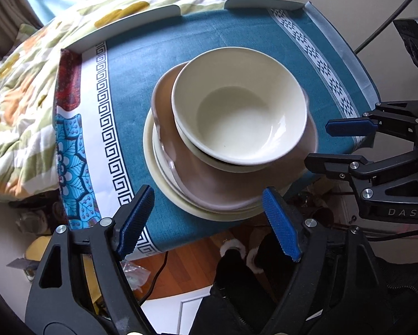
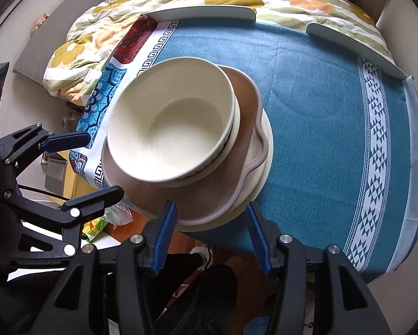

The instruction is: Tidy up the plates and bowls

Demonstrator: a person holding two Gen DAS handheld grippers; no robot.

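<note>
A stack of dishes stands on the blue tablecloth [image 1: 237, 33] near the table's front edge. A cream bowl [image 1: 237, 106] [image 2: 170, 122] tops it, nested in a second cream bowl. Under them lie a mauve wavy-rimmed dish [image 1: 209, 178] [image 2: 248, 95] and a wide cream plate [image 1: 150, 150] [image 2: 267, 145]. My left gripper [image 1: 209, 203] [image 2: 103, 164] hangs open above the stack's near rim, holding nothing. My right gripper [image 2: 211, 206] [image 1: 319, 143] is open too, its blue pads [image 2: 164, 231] clear of the dishes.
White raised rails [image 1: 142, 16] [image 2: 203, 11] border the table's far edge. A floral quilt [image 1: 19, 89] [image 2: 103, 28] lies on the bed behind and to the left. Below the table's front edge are wooden floor, a person's slippered feet [image 1: 237, 251] and loose clutter.
</note>
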